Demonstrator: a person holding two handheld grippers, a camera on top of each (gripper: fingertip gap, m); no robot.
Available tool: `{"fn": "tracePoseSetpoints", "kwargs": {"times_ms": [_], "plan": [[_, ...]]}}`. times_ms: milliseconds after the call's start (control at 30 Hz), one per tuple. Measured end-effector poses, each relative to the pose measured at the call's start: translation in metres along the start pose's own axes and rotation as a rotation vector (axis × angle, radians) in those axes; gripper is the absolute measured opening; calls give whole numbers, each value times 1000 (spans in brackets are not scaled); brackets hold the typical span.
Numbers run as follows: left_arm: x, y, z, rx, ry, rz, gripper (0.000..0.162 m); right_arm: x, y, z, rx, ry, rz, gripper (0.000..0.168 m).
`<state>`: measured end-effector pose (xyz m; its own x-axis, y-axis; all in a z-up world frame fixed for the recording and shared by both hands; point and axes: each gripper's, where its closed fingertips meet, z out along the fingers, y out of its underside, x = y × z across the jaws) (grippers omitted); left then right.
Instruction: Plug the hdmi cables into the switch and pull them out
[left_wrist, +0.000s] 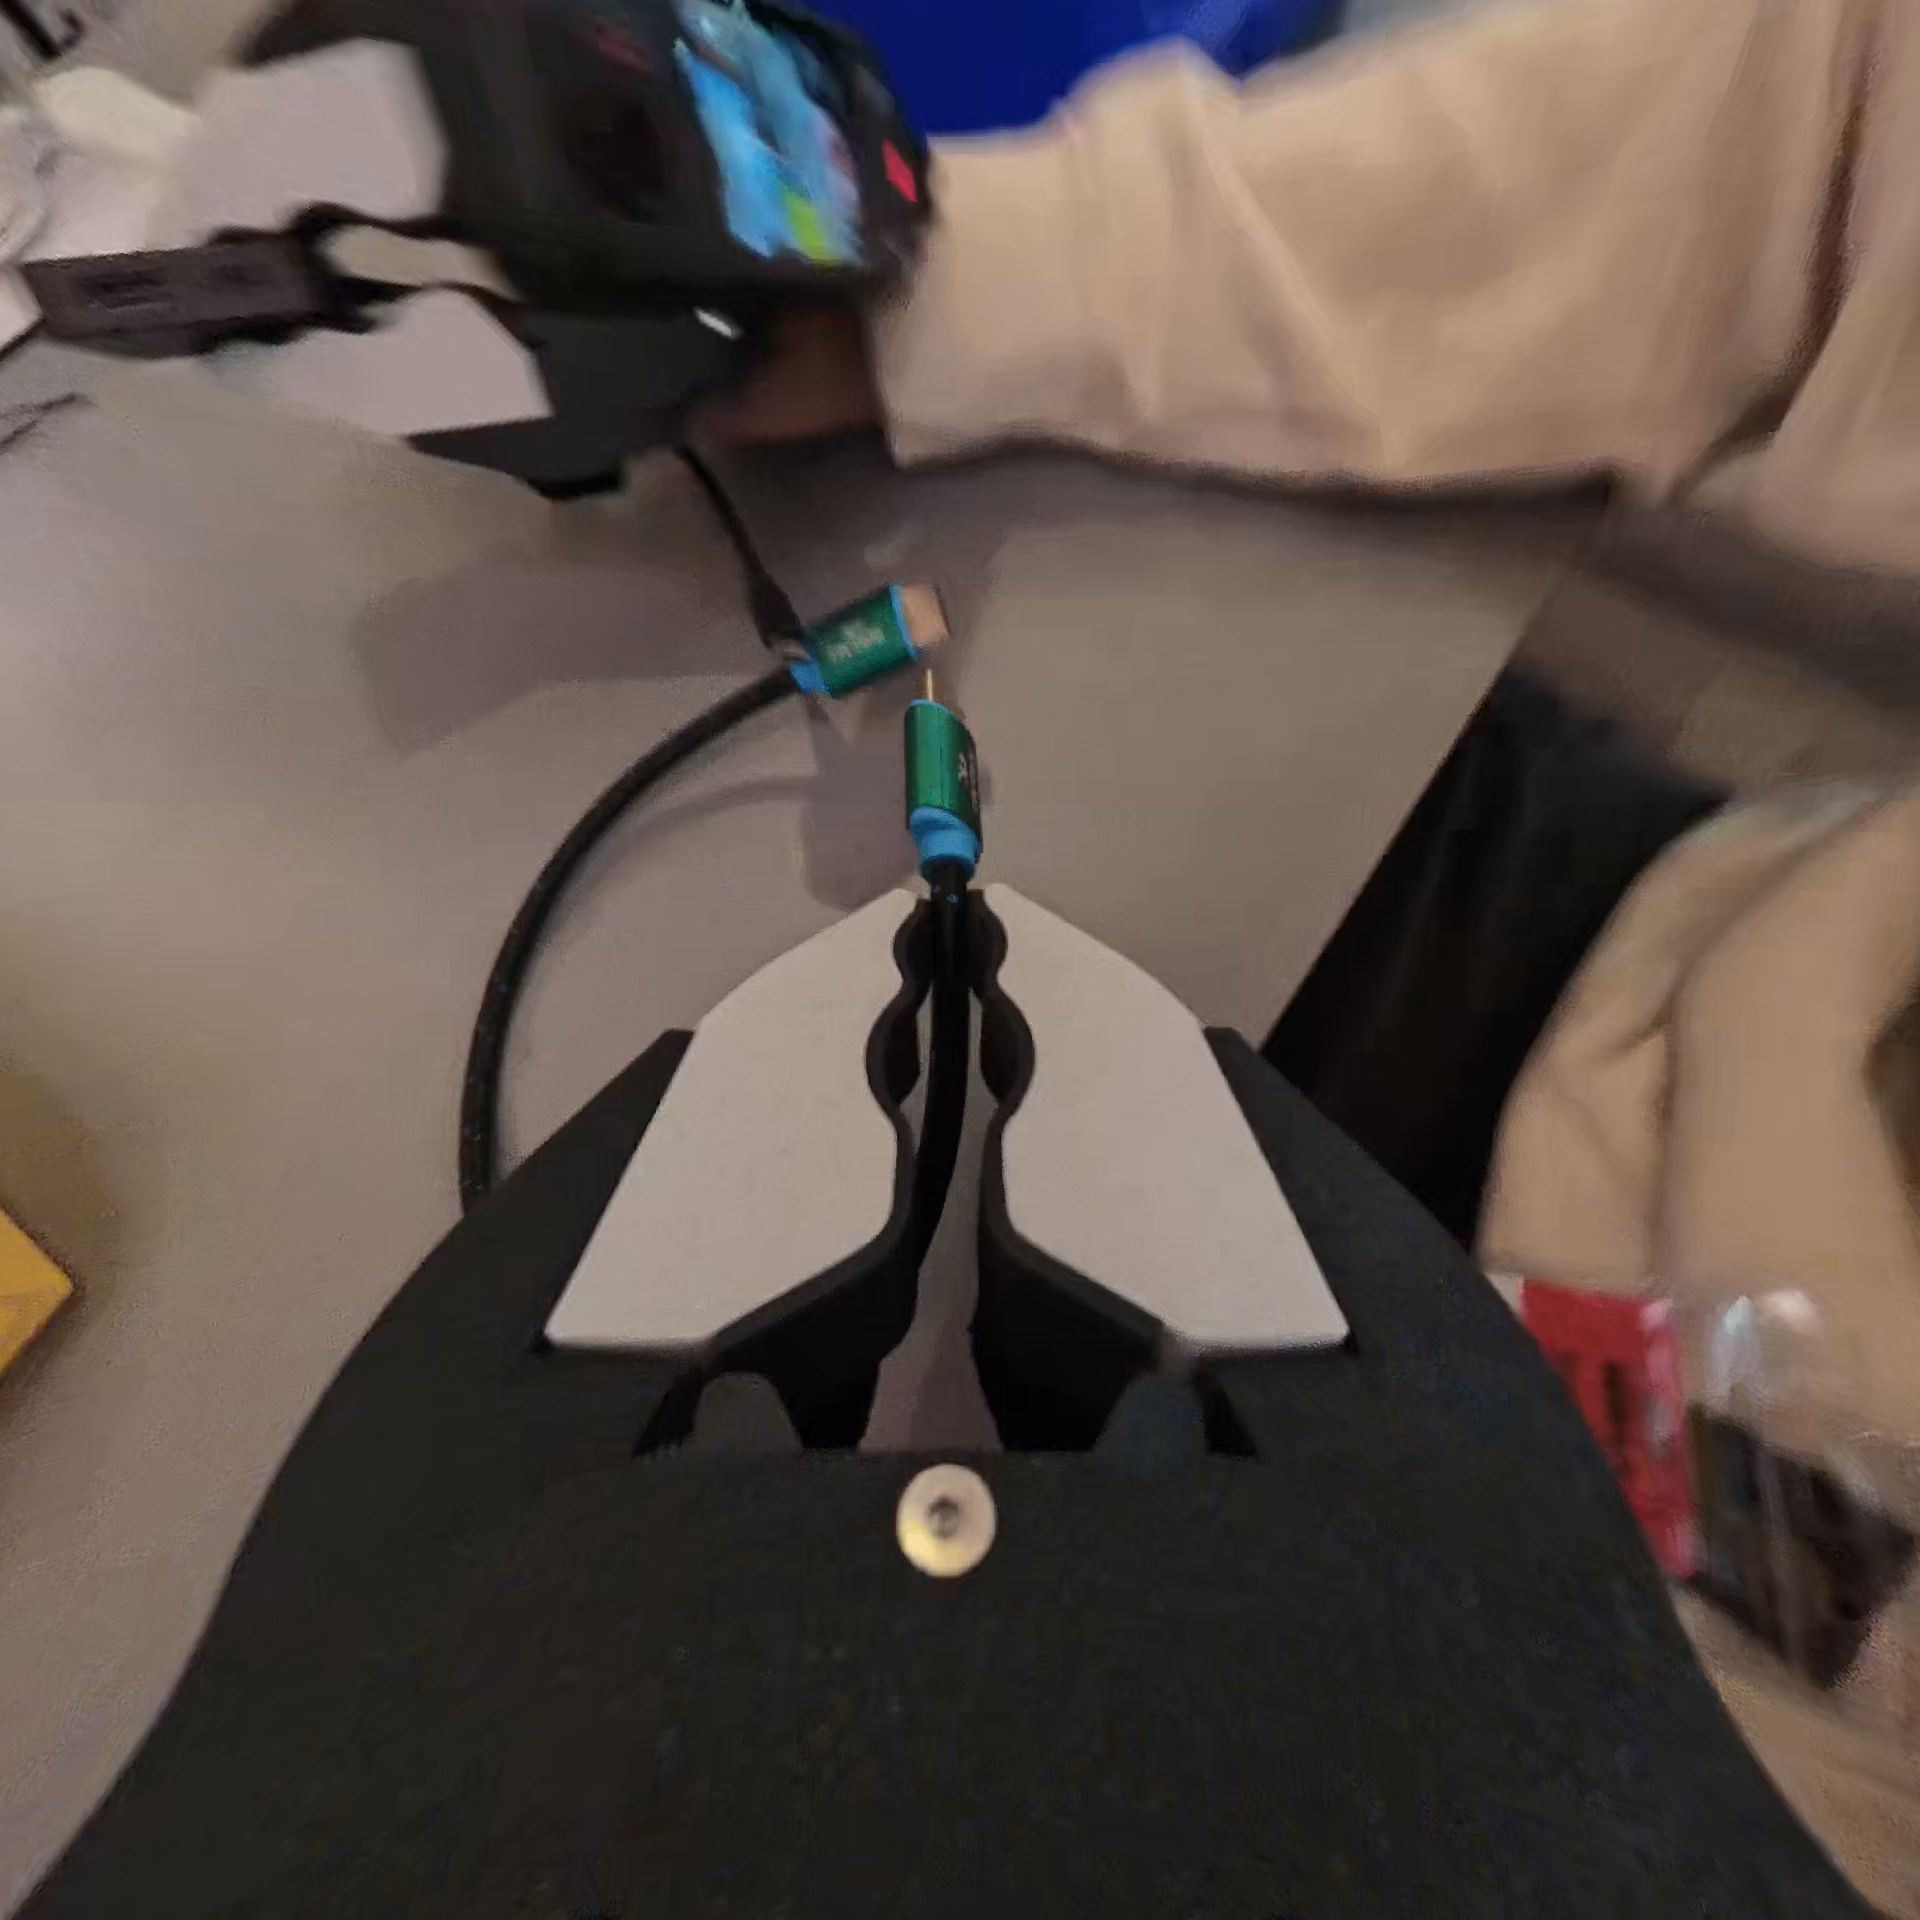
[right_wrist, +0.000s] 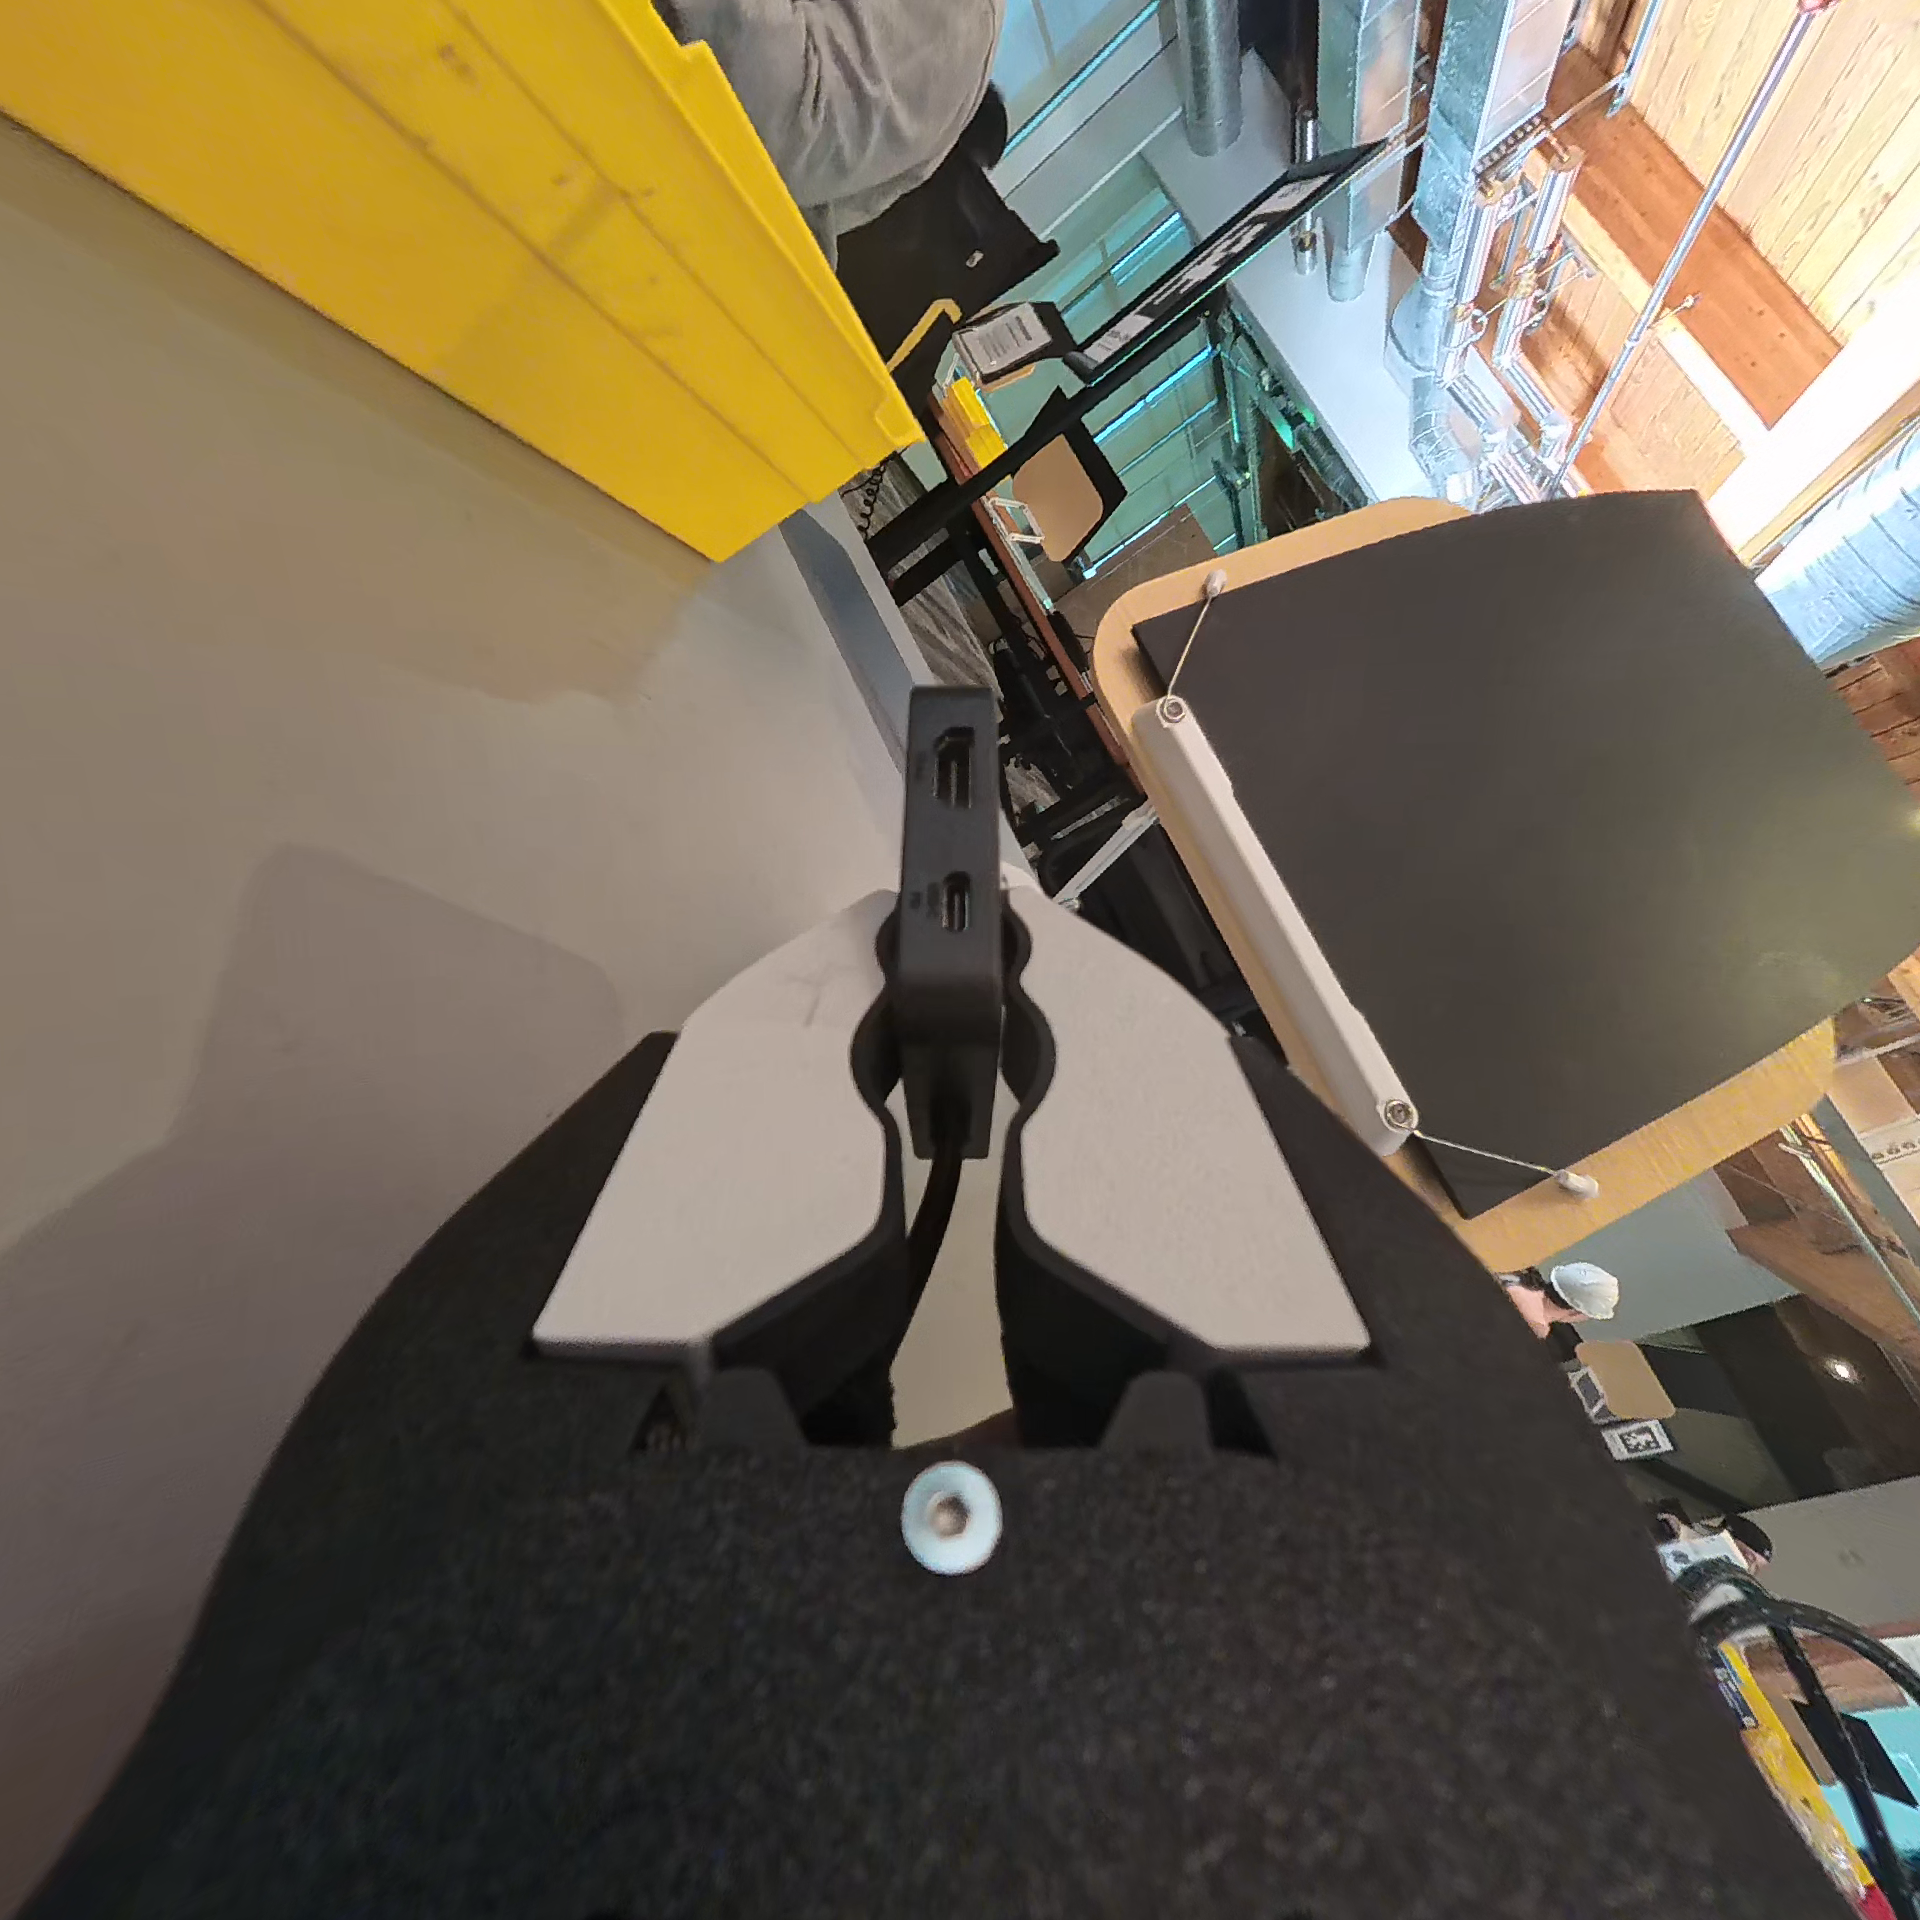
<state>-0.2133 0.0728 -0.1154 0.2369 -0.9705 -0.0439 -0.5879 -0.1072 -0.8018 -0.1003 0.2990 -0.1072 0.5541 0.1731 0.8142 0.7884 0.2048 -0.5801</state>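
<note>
HDMI cable (left_wrist: 940, 987) pinched in left gripper (left_wrist: 951, 896), jaws closed just behind green plug (left_wrist: 943, 774), above surface (left_wrist: 312, 727). Right gripper (right_wrist: 948, 914) clamps switch (right_wrist: 951, 831) aloft, ports facing out. Second plug (left_wrist: 868, 652) lies loose. Risk: plug swivels on cord, misses port.

blurred: right gripper (left_wrist: 312, 275), beige sleeve (left_wrist: 1351, 291) | cut off: yellow bin (right_wrist: 468, 239) | switch (right_wrist: 951, 904) underside hidden

grey table (left_wrist: 312, 727) bears green-plugged cable (left_wrist: 868, 639), yellow bin (right_wrist: 499, 260).
</note>
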Motion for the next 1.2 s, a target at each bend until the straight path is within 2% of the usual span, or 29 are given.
{"fn": "tracePoseSetpoints", "kwargs": {"times_ms": [133,233,400,567,700,1200], "plan": [[-50,-40,-21,115,77,-296,6,10,-6,-4,31,59,-5,13],[-82,-63,-18,119,135,-468,6,18,-9,-7,42,119,-40,13],[-119,-82,14,49,233,-616,6,19,-16,-11,60,151,-106,13],[-151,-88,33,82,119,-683,6,11,-19,-11,40,139,-163,14],[-155,-88,38,185,26,-704,6,11,-15,-9,-8,136,-163,13],[-146,-90,58,422,130,-1015,6,17,-10,-8,-51,164,-170,14]]}}
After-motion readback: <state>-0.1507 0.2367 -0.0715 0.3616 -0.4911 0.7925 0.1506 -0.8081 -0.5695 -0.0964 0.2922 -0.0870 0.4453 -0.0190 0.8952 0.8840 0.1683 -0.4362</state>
